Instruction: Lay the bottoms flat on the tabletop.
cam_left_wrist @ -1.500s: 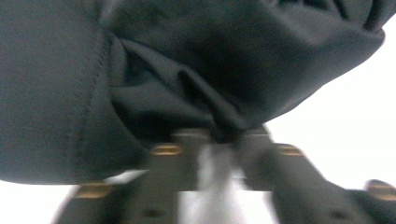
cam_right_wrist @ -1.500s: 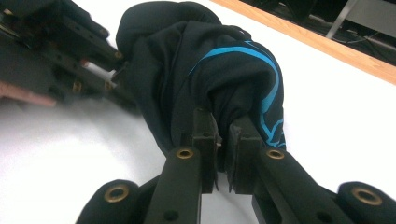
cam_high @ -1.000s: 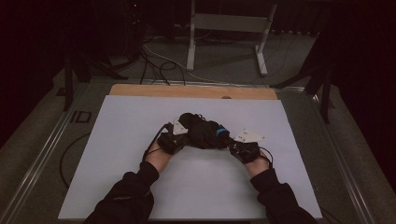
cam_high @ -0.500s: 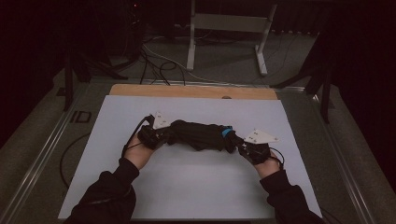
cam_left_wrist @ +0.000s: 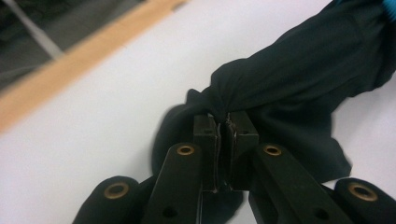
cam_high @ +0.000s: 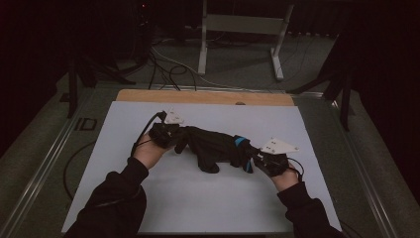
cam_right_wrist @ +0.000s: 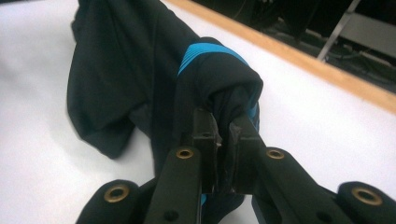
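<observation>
Black, matte jaws of the left gripper (cam_high: 171, 135) pinch one end of a dark garment (cam_high: 213, 148) at the left of the white tabletop (cam_high: 124, 198). In the left gripper view the two flat pads (cam_left_wrist: 205, 133) stand almost together, with a thin gathered fold of the soft cloth (cam_left_wrist: 299, 79) clamped between them; brass-coloured rivets dot the jaw arms. These jaws have just been easing apart very slightly, yet the fold remains pressed between the pads. A grey three-cornered plate rides on top of this gripper, and a cable loops from it across the table.

The garment stretches between the two tools above the middle of the table, smooth and slightly shiny, sagging into a rumpled lobe that hangs down near its centre. A bright blue striped band (cam_right_wrist: 210, 53) wraps its right end.

At the right, the right gripper (cam_high: 257, 157) bites that blue-banded end. In the right gripper view its pads (cam_right_wrist: 243, 135) sit close, squeezed on a rolled bulge of black cloth (cam_right_wrist: 116, 70). A light wooden strip (cam_high: 198, 96) edges the far side of the white tabletop.
</observation>
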The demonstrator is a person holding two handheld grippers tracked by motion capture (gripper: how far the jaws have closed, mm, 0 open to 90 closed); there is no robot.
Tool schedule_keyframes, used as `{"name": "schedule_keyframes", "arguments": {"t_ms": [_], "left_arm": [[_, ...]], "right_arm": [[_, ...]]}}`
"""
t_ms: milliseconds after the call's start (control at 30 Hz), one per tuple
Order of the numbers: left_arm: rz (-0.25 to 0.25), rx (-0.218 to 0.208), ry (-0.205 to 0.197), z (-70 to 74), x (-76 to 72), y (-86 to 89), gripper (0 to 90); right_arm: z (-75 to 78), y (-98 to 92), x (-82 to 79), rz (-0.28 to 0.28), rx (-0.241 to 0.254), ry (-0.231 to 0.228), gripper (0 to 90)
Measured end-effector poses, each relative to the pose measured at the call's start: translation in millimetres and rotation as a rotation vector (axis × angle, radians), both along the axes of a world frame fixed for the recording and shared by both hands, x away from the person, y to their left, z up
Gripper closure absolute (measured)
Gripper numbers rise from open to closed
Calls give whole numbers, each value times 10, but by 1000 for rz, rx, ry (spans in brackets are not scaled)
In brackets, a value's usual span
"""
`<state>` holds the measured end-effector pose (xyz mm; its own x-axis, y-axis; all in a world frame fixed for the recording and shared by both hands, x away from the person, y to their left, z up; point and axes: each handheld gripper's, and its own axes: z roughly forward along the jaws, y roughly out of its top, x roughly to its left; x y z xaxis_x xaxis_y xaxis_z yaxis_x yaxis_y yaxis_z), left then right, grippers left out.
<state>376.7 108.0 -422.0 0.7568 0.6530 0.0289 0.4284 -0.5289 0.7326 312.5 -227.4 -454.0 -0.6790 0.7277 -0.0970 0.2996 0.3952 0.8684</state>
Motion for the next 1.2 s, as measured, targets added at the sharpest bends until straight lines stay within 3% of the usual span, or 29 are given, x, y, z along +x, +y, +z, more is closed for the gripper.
{"name": "schedule_keyframes", "arguments": {"t_ms": [33,100,200,333,400,433,500,533,567,633,700,867,1033,1167,1200], "left_arm": [[-7,-27,30,-112,10,-30,846],[-14,-41,58,-202,4,-52,818],[-39,-60,66,-270,-44,-64,698],[-69,-71,32,-267,-201,-55,511],[-76,-75,17,-260,-254,-49,460],[-87,-80,-8,-231,-359,-25,436],[-78,-107,-23,-196,-459,13,436],[-78,-107,-23,-196,-459,13,437],[-92,-116,-31,-171,-550,50,445],[-95,-114,-42,-173,-594,55,445],[-106,-104,-31,-244,-653,41,445],[-100,-62,47,-516,-539,-46,450],[-100,-27,93,-742,-399,-147,465],[-119,-8,102,-826,-331,-216,469],[-119,-8,102,-826,-331,-216,483]], "right_arm": [[-96,10,17,-4,-11,20,842],[-143,13,29,-14,-11,31,842],[-192,-11,49,-23,-15,43,842],[-220,-70,50,-35,-13,57,834],[-229,-82,49,-40,-8,62,808],[-239,-119,60,-54,-15,99,647],[-241,-152,58,-62,-13,106,586],[-238,-166,49,-67,12,109,541],[-226,-190,40,-71,27,115,520],[-208,-199,10,-74,37,112,478],[-194,-185,-16,-68,46,112,473],[-226,-93,8,-55,54,120,434],[-331,8,91,-70,13,135,471],[-408,48,103,-54,-30,155,624],[-408,48,103,-54,-30,155,624]]}}
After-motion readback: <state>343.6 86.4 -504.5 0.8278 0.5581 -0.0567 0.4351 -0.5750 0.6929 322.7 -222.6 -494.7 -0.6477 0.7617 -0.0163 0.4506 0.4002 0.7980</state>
